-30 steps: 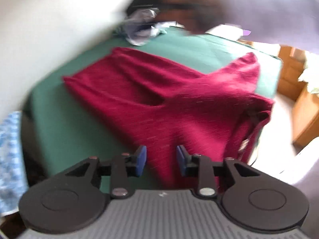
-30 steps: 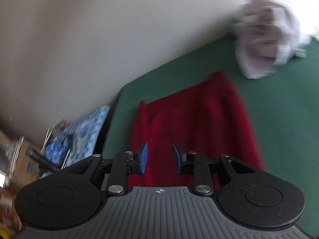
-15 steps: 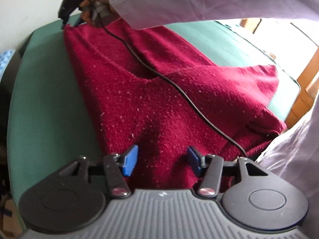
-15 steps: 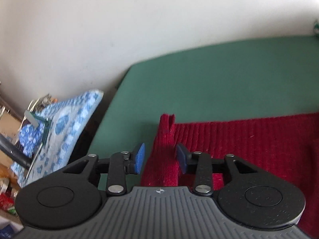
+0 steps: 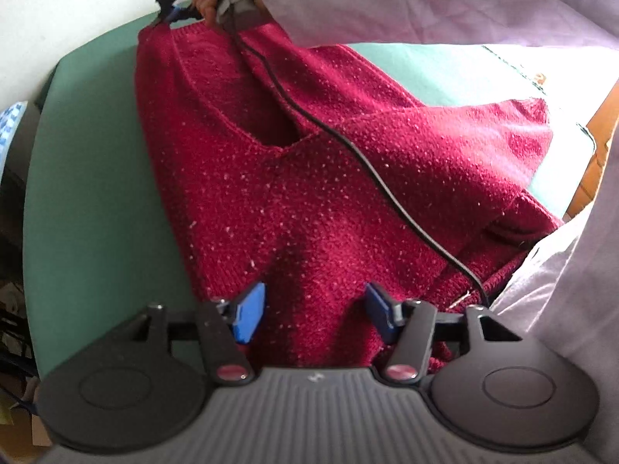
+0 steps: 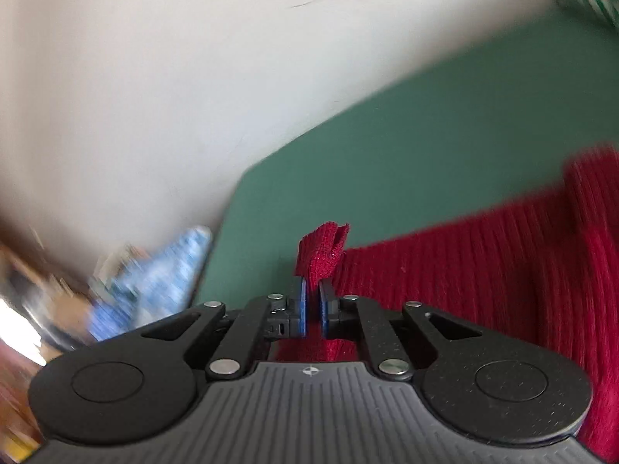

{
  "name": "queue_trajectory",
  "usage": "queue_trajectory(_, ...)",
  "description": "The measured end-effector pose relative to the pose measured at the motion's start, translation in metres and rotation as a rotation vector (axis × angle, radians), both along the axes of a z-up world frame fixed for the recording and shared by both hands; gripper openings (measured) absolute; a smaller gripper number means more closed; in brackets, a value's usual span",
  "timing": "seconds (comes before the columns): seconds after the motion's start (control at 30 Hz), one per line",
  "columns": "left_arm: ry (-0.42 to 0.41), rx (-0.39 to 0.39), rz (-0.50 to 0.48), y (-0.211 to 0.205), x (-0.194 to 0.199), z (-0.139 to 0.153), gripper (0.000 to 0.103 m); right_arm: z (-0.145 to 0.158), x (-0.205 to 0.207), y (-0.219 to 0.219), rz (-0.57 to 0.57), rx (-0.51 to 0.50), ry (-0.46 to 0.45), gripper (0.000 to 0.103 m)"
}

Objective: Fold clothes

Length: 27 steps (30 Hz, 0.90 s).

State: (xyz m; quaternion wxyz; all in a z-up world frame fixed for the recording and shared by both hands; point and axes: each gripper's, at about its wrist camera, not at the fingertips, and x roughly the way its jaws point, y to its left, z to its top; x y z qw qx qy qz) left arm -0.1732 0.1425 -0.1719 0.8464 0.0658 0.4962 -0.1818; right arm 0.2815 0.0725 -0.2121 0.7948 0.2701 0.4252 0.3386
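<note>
The right gripper (image 6: 312, 301) is pinching a corner of the red sweater (image 5: 317, 178), its jaws having just closed. The left gripper (image 5: 315, 311) is hovering over the hem, jaws wide after opening.

one red sweater (image 5: 329, 193), two hand-held grippers (image 5: 315, 309)

A home room: a green-covered worktop (image 5: 93, 162) against a plain white wall (image 6: 193, 77), wooden furniture (image 5: 603, 116) beside it, blue patterned cloth (image 6: 154, 286) nearby.
</note>
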Motion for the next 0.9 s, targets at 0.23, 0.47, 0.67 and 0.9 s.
queue_trajectory(0.23, 0.008, 0.004, -0.027, -0.004, 0.006, 0.000, 0.062, -0.002, -0.002, -0.015, -0.037, -0.143, -0.054, 0.008)
queue_trajectory(0.47, 0.007, -0.012, -0.048, -0.005, 0.009, 0.001, 0.060, 0.018, -0.026, -0.016, -0.123, -0.209, -0.195, 0.033)
queue_trajectory(0.67, 0.000, -0.020, -0.060, -0.013, 0.014, 0.000, 0.061, 0.010, -0.053, -0.004, 0.099, -0.203, -0.088, 0.040)
queue_trajectory(0.9, -0.004, -0.002, -0.081, -0.017, 0.012, 0.000, 0.062, 0.004, -0.070, -0.007, 0.073, -0.182, -0.101, 0.003)
